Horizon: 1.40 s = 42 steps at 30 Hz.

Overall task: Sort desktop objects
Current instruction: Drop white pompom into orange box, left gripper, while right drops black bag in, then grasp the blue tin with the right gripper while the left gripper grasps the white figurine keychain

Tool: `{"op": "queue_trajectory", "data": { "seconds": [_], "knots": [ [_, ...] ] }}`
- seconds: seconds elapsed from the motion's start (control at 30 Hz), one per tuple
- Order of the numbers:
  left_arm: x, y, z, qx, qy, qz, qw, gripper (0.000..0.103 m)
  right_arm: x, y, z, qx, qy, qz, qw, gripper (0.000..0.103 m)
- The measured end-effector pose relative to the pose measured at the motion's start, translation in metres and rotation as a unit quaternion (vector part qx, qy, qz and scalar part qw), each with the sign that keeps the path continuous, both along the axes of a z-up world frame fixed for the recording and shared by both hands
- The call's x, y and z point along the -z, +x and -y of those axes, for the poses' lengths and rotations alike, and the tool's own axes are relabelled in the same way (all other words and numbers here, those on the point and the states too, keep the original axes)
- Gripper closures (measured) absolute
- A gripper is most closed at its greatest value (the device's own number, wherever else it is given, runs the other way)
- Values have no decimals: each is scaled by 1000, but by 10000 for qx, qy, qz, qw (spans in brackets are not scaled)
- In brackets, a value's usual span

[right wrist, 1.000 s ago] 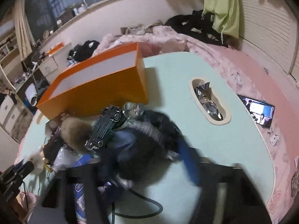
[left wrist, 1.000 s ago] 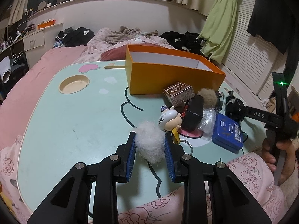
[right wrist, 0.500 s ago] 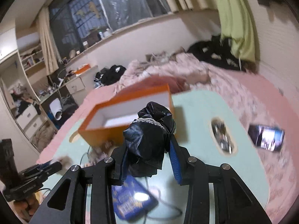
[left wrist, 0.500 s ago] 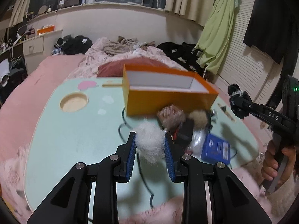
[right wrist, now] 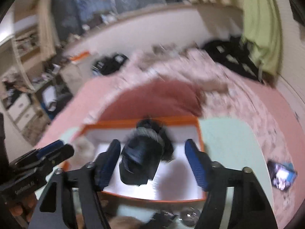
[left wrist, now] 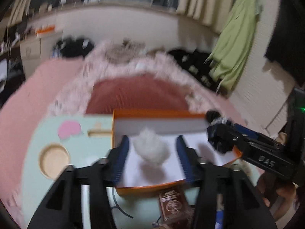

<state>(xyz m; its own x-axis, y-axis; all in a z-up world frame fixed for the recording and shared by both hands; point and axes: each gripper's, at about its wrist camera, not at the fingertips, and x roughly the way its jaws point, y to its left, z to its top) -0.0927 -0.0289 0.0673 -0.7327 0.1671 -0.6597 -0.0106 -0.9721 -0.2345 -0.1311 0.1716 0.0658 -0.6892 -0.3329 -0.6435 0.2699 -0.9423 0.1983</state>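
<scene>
- We hold our left hand-held gripper over the orange box with its fingers spread wide; the white pompom sits loose between them, inside the box.
- Our right hand-held gripper is likewise spread, and the black bundle lies free of its fingers in the same box.
- Two items look sorted, in our judgement.
- Just in front of the box, on the bench, a brown packet and other blurred bits remain.
</scene>
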Motion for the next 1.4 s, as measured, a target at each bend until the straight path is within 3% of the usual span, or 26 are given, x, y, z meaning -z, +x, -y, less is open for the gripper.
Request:
{"op": "queue_trajectory", "data": {
  "seconds": [0.07,0.13,0.2,0.37,0.43,0.5,0.6,0.77,0.93,1.0,1.13,1.4],
  "knots": [
    [15,-2,-2,-36,-88,129,9999,45,15,-5,-5,86,-19,271,9996,31],
    [13,6,-9,-26,-403,-123,9991,35,16,3,-5,-17,25,81,10000,26],
    [12,10,-14,64,-508,-121,9986,29,17,7,-4,-102,123,71,9998,26],
    [-7,27,-10,52,-409,-390,9984,29,0,29,-13,-20,-19,-273,9996,24],
    [-14,40,-5,80,-268,-445,9986,28,-9,52,-25,7,-217,-445,9988,10],
    [-14,60,-3,95,-363,-251,9990,20,-12,79,-38,-4,-333,-657,9973,4],
    [2,94,-5,300,-722,101,9969,20,2,115,-50,-70,-33,-616,9981,3],
    [43,147,5,427,-588,556,9958,20,38,163,-67,168,484,-319,9982,3],
    [64,145,3,283,-924,967,9906,20,73,172,-67,631,1241,-75,9902,2],
    [69,143,-2,222,-1142,1005,9881,15,84,166,-67,529,1140,123,9920,0],
    [73,144,-9,374,-1157,1010,9874,0,86,168,-69,577,1101,41,9922,0],
    [73,146,-8,391,-1149,980,9878,0,86,166,-67,543,1091,1,9925,0]
  ]
}}
